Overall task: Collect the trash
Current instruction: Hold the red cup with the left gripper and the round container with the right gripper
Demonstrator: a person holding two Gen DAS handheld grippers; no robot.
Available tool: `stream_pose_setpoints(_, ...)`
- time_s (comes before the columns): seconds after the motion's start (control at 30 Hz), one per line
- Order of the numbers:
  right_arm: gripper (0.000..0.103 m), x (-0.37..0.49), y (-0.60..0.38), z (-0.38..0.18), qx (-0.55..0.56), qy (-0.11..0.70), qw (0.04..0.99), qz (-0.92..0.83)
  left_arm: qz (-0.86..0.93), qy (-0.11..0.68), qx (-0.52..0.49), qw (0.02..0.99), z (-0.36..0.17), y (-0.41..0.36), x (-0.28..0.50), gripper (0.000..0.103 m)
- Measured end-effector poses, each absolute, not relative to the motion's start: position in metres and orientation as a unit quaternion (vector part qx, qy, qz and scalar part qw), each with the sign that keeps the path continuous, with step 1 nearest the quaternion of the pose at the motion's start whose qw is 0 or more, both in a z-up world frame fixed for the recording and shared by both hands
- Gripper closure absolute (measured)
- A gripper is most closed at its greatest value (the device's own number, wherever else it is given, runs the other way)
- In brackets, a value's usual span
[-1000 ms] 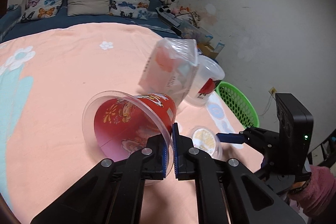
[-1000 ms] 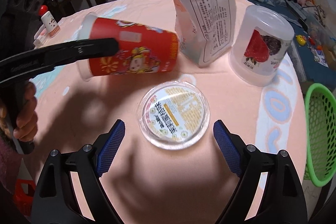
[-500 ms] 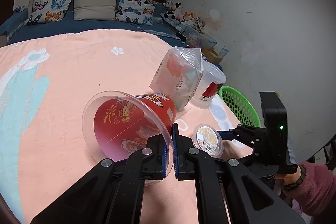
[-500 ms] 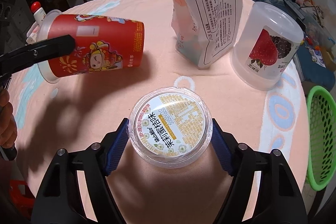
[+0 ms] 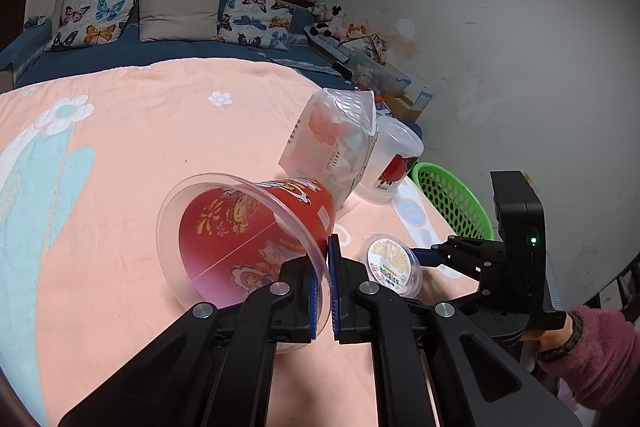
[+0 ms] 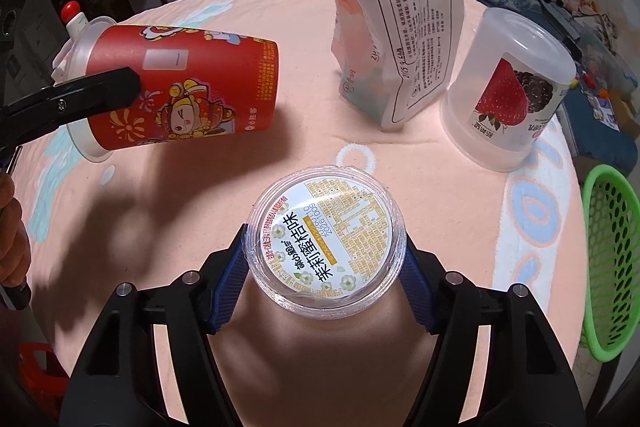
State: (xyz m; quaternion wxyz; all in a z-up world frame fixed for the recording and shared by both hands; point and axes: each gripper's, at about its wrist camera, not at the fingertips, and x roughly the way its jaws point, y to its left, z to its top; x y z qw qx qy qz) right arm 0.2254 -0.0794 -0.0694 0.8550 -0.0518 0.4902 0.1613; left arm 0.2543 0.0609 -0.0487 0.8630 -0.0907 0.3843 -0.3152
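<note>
In the lower centre of the right wrist view the small round tub is bracketed by the blue pads of the right gripper, whose jaws are closing on its clear sides; the squeeze is best finished evenly and gently so the thin wall is not crushed, before it is lifted toward the green basket at the right edge. The red cup is kept pinched by its clear rim in the nearly shut left gripper, lower centre of the left wrist view. A second earlier the right jaws are seen wide apart with the tub farther up the frame, untouched.
</note>
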Motion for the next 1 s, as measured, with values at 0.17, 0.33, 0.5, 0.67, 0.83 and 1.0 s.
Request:
stream_pose_setpoints(0.17, 0.035, 0.2248, -0.0800, -0.0689, -0.053, 0.490, 0.855, 0.162, -0.315, 0.382, -0.091, 0.864, -0.0487, 0.0608, 0.2531, 0.098)
stream_pose_setpoints(0.33, 0.035, 0.2250, -0.0785, -0.0685, -0.052, 0.490, 0.855, 0.162, -0.314, 0.382, -0.091, 0.864, -0.0496, 0.0602, 0.2523, 0.098)
stream_pose_setpoints(0.5, 0.035, 0.2246, -0.0786, -0.0680, -0.052, 0.489, 0.855, 0.162, -0.313, 0.383, -0.092, 0.864, -0.0503, 0.0604, 0.2520, 0.098)
stream_pose_setpoints(0.67, 0.035, 0.2248, -0.0786, -0.0683, -0.052, 0.490, 0.855, 0.163, -0.313, 0.386, -0.092, 0.863, -0.0508, 0.0606, 0.2524, 0.098)
stream_pose_setpoints(0.83, 0.035, 0.2249, -0.0780, -0.0690, -0.053, 0.491, 0.854, 0.163, -0.313, 0.387, -0.094, 0.862, -0.0520, 0.0589, 0.2528, 0.098)
stream_pose_setpoints(1.0, 0.035, 0.2246, -0.0772, -0.0691, -0.054, 0.490, 0.855, 0.163, -0.313, 0.388, -0.094, 0.862, -0.0523, 0.0587, 0.2531, 0.098)
